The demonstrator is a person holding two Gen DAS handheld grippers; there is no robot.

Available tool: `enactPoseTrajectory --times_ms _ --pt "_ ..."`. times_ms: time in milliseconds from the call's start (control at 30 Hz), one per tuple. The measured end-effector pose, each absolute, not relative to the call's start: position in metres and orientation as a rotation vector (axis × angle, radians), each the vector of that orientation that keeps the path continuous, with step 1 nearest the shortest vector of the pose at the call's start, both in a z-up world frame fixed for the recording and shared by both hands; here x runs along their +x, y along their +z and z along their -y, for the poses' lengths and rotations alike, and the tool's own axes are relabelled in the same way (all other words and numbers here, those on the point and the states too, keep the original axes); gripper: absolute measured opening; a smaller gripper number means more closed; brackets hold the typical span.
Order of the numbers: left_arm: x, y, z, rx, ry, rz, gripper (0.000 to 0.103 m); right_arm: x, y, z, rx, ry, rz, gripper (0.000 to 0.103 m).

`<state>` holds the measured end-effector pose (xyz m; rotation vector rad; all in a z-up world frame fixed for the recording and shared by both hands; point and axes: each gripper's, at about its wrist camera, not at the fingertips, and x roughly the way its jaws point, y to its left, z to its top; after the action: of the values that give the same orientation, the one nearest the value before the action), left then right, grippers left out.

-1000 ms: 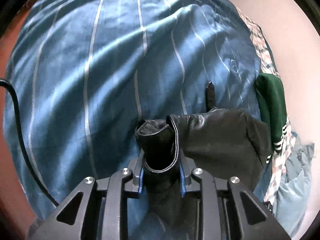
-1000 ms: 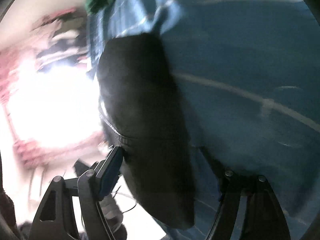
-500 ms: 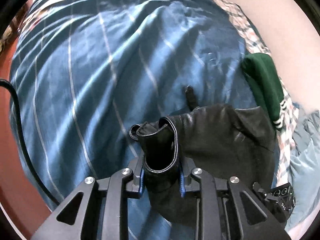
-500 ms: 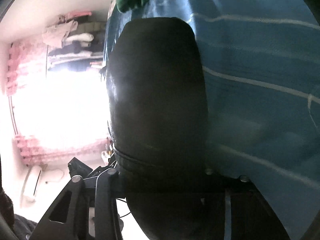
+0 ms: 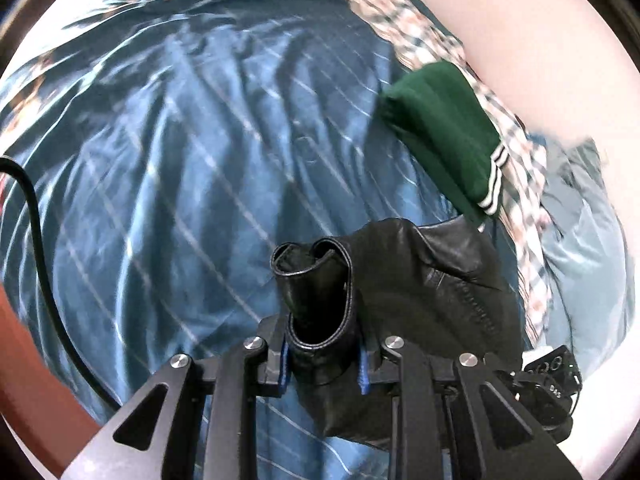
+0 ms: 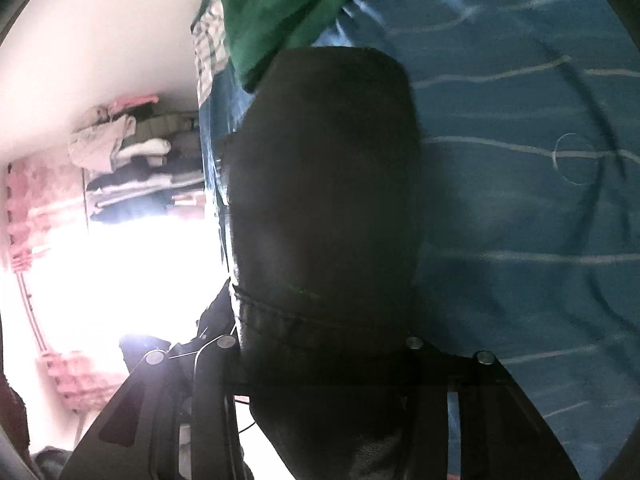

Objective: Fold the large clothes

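Black leather garment (image 5: 432, 280) bunched in closed left gripper (image 5: 322, 354), its other end clamped in right gripper (image 6: 320, 344), held above blue striped bedspread (image 5: 180, 168), green folded garment (image 5: 444, 132) far right, plaid sheet (image 5: 520, 168) beyond

The black jacket (image 5: 440, 280) looks like leather, smooth with a dull sheen and stitched seams. The blue striped bedsheet (image 5: 180, 160) is glossy, creased cloth. The green garment (image 5: 444, 132) is matt knit. The left tool (image 5: 322, 360) is matt black plastic with shiny metal screws.
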<state>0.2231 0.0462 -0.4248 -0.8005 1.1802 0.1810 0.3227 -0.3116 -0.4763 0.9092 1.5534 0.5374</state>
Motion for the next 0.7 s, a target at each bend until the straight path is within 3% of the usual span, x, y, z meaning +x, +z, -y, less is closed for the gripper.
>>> enactPoseTrajectory --times_ms 333,533,700 --pt "0.302 -0.370 -0.084 -0.763 0.049 -1.121 0.021 0.360 -0.391 0.289 1.000 0.512 -1.371 0.042" --pt "0.389 -0.345 -0.100 -0.794 0.063 -0.997 0.021 0.463 -0.366 0.260 1.024 0.607 -1.267 0.042" --pt "0.478 -0.356 -0.099 -0.784 0.090 -0.910 0.021 0.585 -0.366 0.250 1.003 0.685 -1.196 0.042"
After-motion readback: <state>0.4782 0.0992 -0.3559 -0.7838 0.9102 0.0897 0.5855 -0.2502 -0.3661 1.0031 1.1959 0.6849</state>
